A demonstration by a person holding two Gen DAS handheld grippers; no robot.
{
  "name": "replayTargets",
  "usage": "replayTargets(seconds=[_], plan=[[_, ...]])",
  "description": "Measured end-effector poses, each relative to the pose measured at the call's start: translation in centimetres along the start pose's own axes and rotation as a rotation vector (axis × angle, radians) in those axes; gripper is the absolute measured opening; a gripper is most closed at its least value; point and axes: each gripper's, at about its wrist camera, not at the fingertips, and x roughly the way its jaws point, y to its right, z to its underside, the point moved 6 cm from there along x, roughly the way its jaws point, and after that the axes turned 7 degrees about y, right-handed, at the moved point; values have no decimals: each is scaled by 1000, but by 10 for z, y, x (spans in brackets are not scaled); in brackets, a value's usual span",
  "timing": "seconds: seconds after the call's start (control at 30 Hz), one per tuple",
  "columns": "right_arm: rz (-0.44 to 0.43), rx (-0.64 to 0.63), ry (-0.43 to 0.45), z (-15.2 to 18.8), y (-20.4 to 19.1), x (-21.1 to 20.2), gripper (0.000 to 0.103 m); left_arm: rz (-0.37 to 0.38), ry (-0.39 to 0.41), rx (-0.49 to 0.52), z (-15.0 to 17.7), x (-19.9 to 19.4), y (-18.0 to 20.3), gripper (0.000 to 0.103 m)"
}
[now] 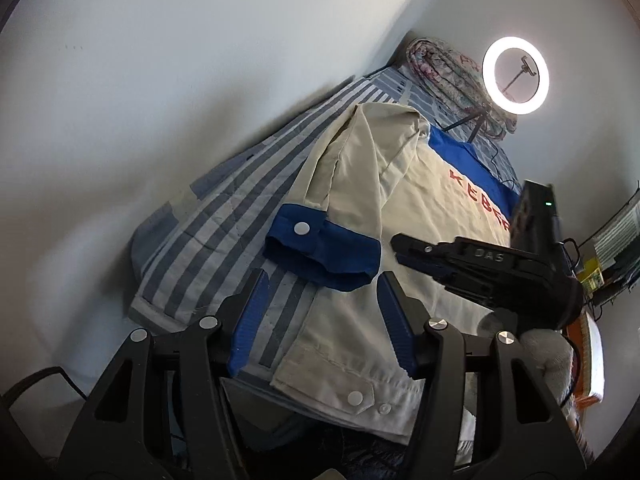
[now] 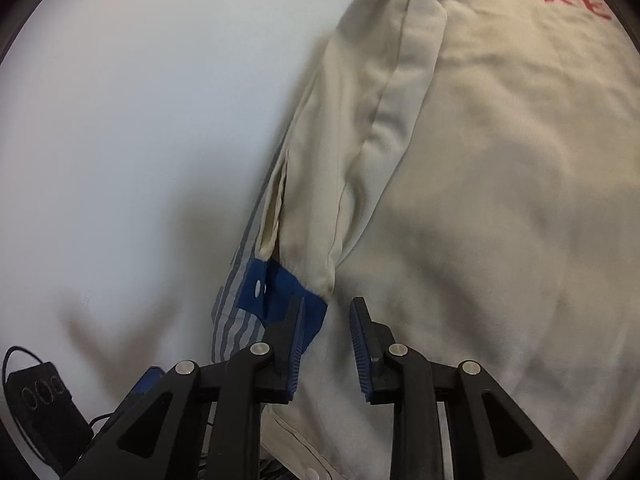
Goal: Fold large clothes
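Note:
A large beige jacket (image 1: 432, 216) with blue trim and red lettering lies flat on a grey-striped bed sheet (image 1: 240, 200). Its left sleeve (image 1: 352, 168) is folded down along the body and ends in a blue cuff (image 1: 320, 252) with a white snap. My left gripper (image 1: 324, 276) hovers open just short of that cuff, nothing between its pads. In the left wrist view my right gripper (image 1: 398, 246) reaches in from the right over the jacket's body. In its own view the right gripper (image 2: 329, 302) stands narrowly open beside the blue cuff (image 2: 272, 284), with the jacket's beige cloth (image 2: 500, 200) below and nothing pinched.
A white wall (image 1: 160, 80) runs close along the bed's left side. A lit ring light (image 1: 515, 76) on a tripod and a rolled floral blanket (image 1: 440, 68) stand at the far end. A white-gloved hand (image 1: 548, 356) holds the right gripper. A black box with a cable (image 2: 40, 400) sits low left.

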Motion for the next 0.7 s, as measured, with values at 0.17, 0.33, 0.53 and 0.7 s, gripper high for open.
replayTargets(seconds=[0.17,0.33,0.53,0.7], plan=[[-30,-50,38,-20,9,23,25,25,-47,-202,2,37,-15,58],[-14,-70,-12,-16,3,74,25,12,-64,-348,3,65,-38,58],[9,-72,-76,5,21,95,24,28,-79,-436,-1,99,-48,58],[-28,-21,-84,9,34,98,24,-6,-47,-385,-11,117,-41,37]])
